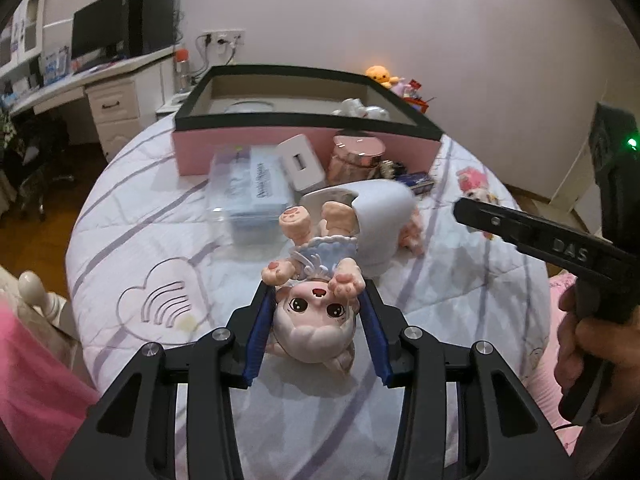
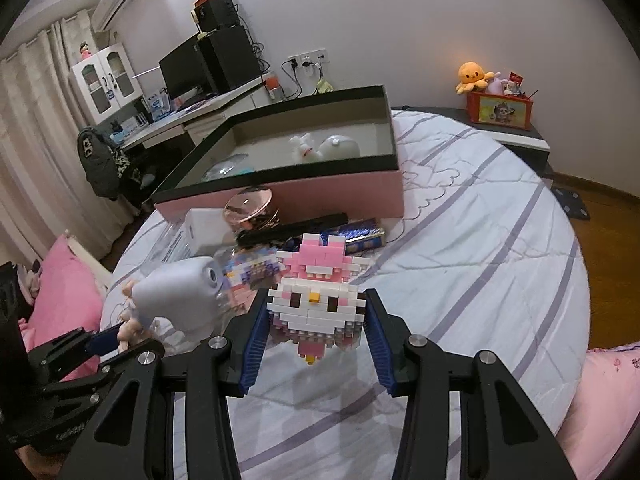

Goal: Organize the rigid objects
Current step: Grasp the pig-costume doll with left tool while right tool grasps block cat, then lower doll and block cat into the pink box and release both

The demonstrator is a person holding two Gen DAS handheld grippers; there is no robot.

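Figurines fill both your tools, each lifted clear of the bed point(image 2: 480, 240). Your left tool point(image 1: 316, 320) is clenched on the doll point(image 1: 316, 300) by its head, so the body hangs upside down with the feet pointing away from you; gripping the round head between the blue pads gives a broad, firm seat. A white shell piece point(image 1: 380, 220) sits over one leg and rides along with the doll. Your right tool point(image 2: 316, 320) grasps the brick figure point(image 2: 316, 300) across its wide white face, pads on either flank, probably because pressure there squeezes the bricks together rather than prying them apart.

Both loads point toward the box point(image 1: 280, 120), pink-sided with a black rim, open at the far side of the bed, with a few pale items already inside; that looks like where they go. Just in front of it lie a clear case point(image 1: 252, 192), a white block point(image 1: 300, 162) and a copper tin point(image 1: 356, 156), not yet sorted.

Bedding is a quilted white cover with lilac stripes, soft and uneven. Beyond stand a desk point(image 2: 192, 116) with a monitor at far left, and a plain wall.
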